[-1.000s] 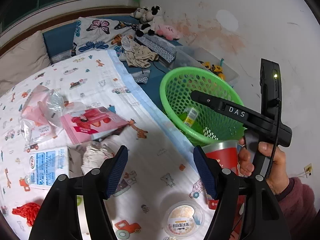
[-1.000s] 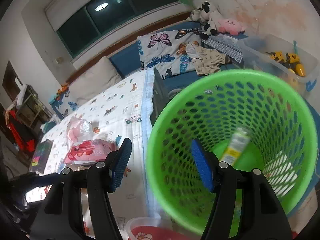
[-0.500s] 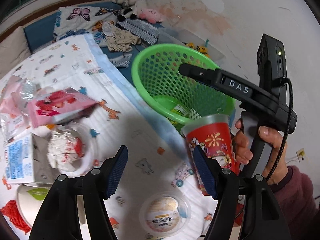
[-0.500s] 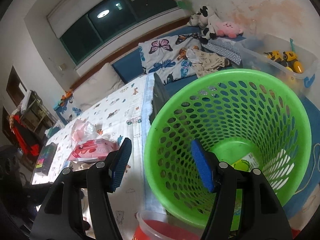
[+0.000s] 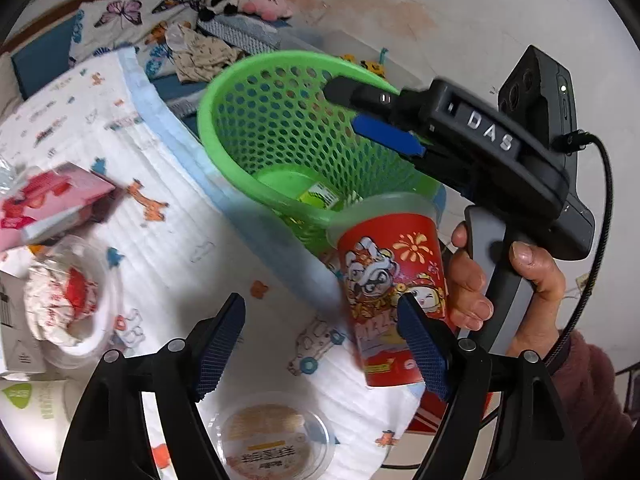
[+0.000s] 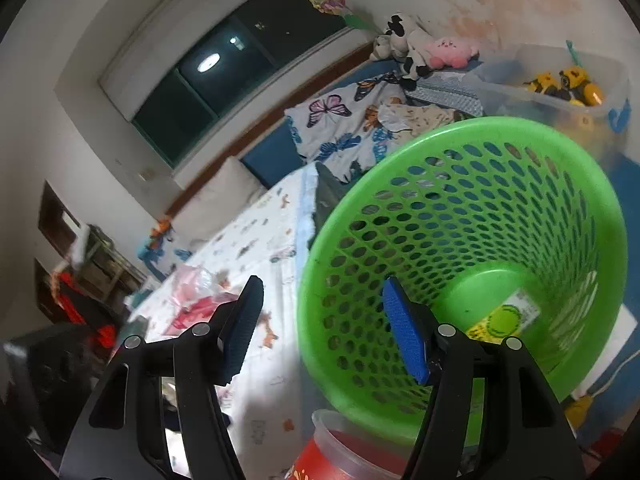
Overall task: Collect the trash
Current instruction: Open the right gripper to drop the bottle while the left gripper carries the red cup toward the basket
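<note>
Dark window up on the far wall, a ceiling lamp mirrored in its glass. White wall on the right, stained pinkish. Bed under a cartoon-print sheet, butterfly pillow at its head, plush toys in the corner.

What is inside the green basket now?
In the green basket lies one piece of packaging with a yellow-green label on the bottom. The near wall and the right gripper cover part of the bottom, so more cannot be excluded.
</note>
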A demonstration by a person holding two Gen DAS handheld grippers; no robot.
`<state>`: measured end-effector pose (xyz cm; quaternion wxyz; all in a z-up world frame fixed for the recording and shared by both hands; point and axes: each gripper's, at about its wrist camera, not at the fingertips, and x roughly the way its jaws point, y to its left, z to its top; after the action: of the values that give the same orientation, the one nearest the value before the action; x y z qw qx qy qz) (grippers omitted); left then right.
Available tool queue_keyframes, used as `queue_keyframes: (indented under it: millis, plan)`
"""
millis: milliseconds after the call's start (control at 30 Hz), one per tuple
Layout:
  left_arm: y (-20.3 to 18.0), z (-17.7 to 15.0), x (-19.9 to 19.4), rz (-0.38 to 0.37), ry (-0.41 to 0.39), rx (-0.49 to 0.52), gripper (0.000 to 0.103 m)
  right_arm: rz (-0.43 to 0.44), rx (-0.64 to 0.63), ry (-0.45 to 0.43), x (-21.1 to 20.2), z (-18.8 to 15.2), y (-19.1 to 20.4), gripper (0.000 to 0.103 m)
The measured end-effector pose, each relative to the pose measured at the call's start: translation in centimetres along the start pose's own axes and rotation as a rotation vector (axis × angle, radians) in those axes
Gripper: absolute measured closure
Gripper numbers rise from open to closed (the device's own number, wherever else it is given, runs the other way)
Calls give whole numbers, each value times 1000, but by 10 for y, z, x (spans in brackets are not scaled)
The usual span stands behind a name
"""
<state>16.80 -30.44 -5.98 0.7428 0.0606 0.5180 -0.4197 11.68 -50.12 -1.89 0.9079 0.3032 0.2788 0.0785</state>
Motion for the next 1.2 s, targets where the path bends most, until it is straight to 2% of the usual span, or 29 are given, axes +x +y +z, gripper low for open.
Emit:
queue_keyframes:
  millis: [367, 633, 933, 1200]
  plan:
    - [-1, -1, 13, -139, 56, 13, 27, 69, -24, 11, 2, 2, 7, 39]
    - [-6, -13, 21, -195, 92, 13, 27, 68, -40, 25, 6, 1, 9, 40]
    - [-3, -17, 20, -230, 89, 14, 38, 3, -70, 9, -11, 3, 2, 39]
    - [-3, -17, 16, -213, 84, 6, 38, -161, -110, -15, -49, -9, -15, 39]
